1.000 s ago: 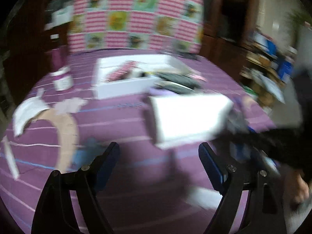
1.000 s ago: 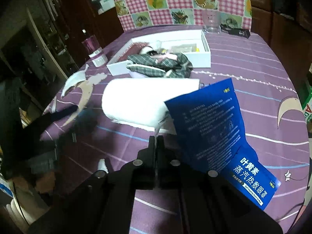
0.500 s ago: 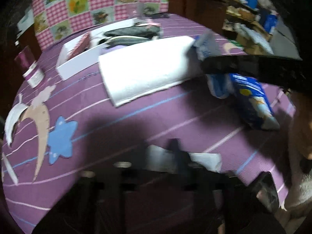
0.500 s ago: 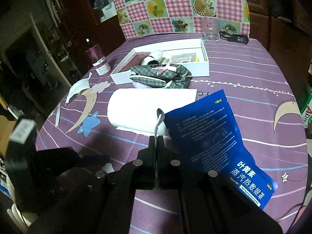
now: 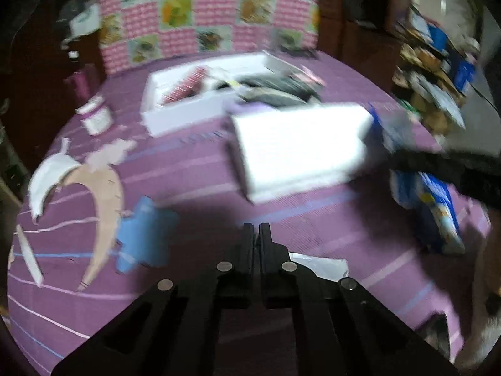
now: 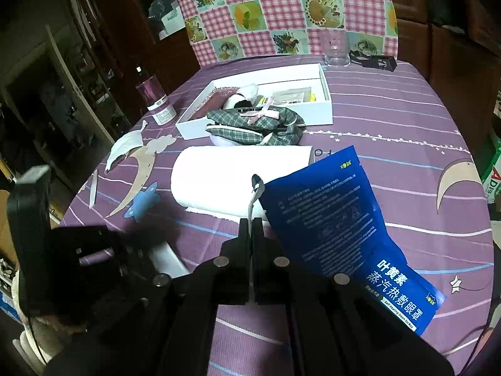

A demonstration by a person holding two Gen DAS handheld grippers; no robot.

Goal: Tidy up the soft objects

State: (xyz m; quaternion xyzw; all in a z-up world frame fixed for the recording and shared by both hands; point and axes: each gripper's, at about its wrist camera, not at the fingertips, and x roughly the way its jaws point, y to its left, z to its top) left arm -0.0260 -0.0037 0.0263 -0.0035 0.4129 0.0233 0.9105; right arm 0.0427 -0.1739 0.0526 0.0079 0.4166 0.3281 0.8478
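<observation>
In my right wrist view the blue eye-mask pouch (image 6: 341, 235) ran its long axis from frame centre down to the lower right, torn top corner toward centre, just beside the white paper towel roll (image 6: 238, 178) lying crosswise mid-frame. Above them the white box (image 6: 325, 106) held a black-and-white plush and flat packets, with a plaid garment (image 6: 253, 123) draped over its near wall. My right gripper (image 6: 252, 222) was clamped on the pouch's torn strip, while my left gripper (image 5: 256, 228), low centre in its own blurred view, had just closed completely on nothing I could see.
</observation>
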